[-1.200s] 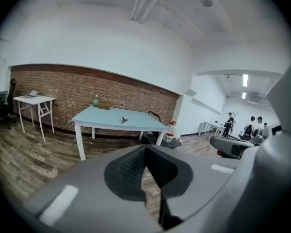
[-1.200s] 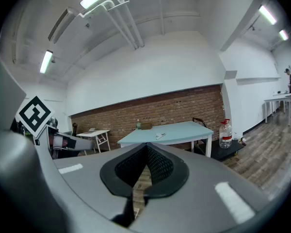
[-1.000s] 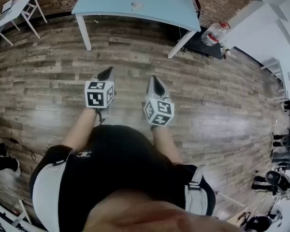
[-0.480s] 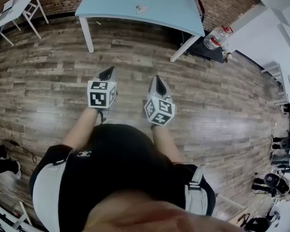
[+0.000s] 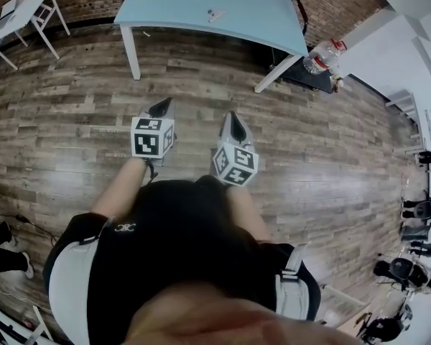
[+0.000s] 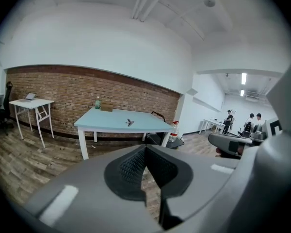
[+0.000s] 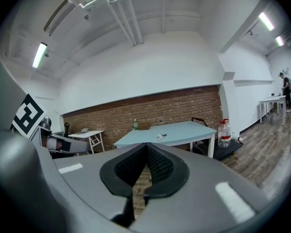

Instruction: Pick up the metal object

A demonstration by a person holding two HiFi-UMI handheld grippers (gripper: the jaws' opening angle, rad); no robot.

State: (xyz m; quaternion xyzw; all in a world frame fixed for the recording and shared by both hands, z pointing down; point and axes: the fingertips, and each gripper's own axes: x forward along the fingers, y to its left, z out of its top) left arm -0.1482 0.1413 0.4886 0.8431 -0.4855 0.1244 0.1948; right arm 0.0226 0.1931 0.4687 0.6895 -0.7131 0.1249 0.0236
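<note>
The small metal object (image 5: pixel 214 14) lies on a light blue table (image 5: pixel 244 20) at the far side of the wood floor, well beyond both grippers. In the left gripper view the metal object (image 6: pixel 130 122) shows on the tabletop (image 6: pixel 111 125); in the right gripper view the metal object (image 7: pixel 161 136) rests on the same table (image 7: pixel 179 130). My left gripper (image 5: pixel 160 108) and right gripper (image 5: pixel 232 118) are held side by side in front of the person's body, both pointing at the table. Both are shut with nothing between the jaws.
A white desk (image 5: pixel 21 9) stands at the far left by the brick wall. A large water bottle (image 5: pixel 323 54) sits on a black cart right of the table. A green bottle (image 6: pixel 98 102) and a box stand at the table's back edge. People are at the far right (image 5: pixel 424 210).
The table and the metal object have slid lower and closer in the head view as the person walks toward them. Both grippers stay shut and side by side.
</note>
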